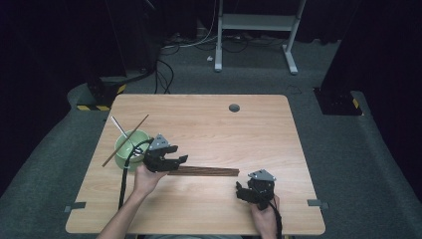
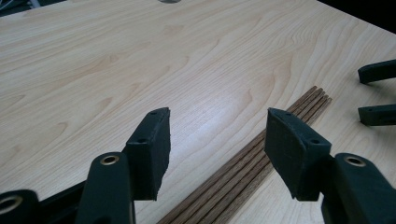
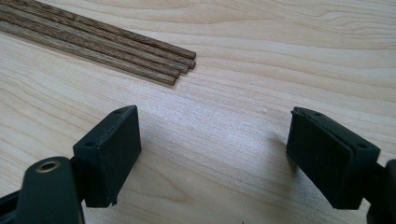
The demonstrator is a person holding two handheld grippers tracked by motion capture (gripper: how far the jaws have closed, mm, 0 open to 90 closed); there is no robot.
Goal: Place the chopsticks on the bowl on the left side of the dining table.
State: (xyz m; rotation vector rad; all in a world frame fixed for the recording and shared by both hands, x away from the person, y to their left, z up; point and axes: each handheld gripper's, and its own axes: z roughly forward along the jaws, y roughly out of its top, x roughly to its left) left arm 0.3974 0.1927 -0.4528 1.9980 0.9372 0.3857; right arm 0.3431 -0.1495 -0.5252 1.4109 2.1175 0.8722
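Four chopsticks (image 3: pixel 140 51) beside two open grippers, one bowl (image 1: pixel 130 149).

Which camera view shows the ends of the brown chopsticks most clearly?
The right gripper view: the chopsticks' cut ends lie close and sharp. The left gripper view shows them lengthwise between open jaws; the high view shows one thin dark bundle.

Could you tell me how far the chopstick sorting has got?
Done: one chopstick already leans in the green bowl. In hand: the left gripper hovers open over the chopstick bundle, gripping nothing. Left: the whole bundle lies on the table; the right gripper waits open beside it.
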